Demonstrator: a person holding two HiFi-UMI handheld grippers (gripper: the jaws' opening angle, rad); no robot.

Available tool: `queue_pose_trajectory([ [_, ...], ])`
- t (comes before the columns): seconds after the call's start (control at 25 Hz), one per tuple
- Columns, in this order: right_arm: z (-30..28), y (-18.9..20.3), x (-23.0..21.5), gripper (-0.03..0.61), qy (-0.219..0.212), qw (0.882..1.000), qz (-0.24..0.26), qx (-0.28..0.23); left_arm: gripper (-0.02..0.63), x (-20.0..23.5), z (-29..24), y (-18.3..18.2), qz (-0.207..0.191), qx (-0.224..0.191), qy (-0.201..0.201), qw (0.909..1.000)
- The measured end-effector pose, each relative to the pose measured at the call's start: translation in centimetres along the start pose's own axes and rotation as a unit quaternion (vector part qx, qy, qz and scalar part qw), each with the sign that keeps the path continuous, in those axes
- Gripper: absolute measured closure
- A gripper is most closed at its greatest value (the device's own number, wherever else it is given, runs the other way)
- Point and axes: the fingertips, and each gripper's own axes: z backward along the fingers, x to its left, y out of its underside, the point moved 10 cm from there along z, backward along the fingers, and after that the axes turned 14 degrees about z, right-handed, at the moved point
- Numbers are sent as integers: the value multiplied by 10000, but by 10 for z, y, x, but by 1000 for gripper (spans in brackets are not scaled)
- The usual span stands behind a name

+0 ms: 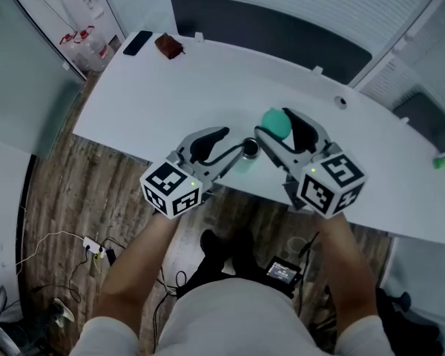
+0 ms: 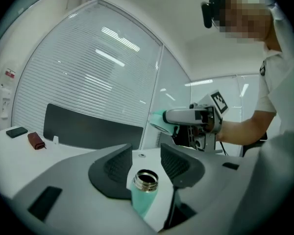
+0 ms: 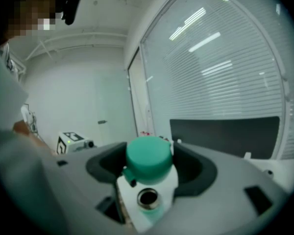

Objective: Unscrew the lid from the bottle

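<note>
At lower centre of the left gripper view, the bottle [image 2: 145, 192] shows uncapped, its steel mouth open, in the gap between the jaws of the left gripper [image 2: 146, 154]. Those jaws stand partly apart. The pads do not appear to touch the bottle, though the angle is poor. At centre of the right gripper view, the right gripper [image 3: 149, 148] is clamped on the green lid [image 3: 148, 163], which sits just above the bottle mouth in the frame. In the head view, the bottle lies between both grippers, near the lower edge of the white table [image 1: 170, 102].
</note>
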Motion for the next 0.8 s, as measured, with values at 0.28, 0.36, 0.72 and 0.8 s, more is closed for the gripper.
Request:
queue_pose_trajectory([
  [0.28, 36, -19, -3, 273, 371, 9978, -359, -418, 488, -24, 24, -29, 543, -557, 212, 9967],
  [0.36, 46, -21, -2, 273, 470, 9964, -485, -506, 495, -28, 33, -31, 670, -678, 201, 9952],
  [0.72, 89, -22, 9, 273, 781, 9884, -990, -842, 495, -57, 67, -27, 1023, -1034, 222, 9891],
  [0.8, 95, -20, 13, 273, 810, 9876, -1032, -858, 495, -62, 74, -25, 1075, -1071, 201, 9882],
])
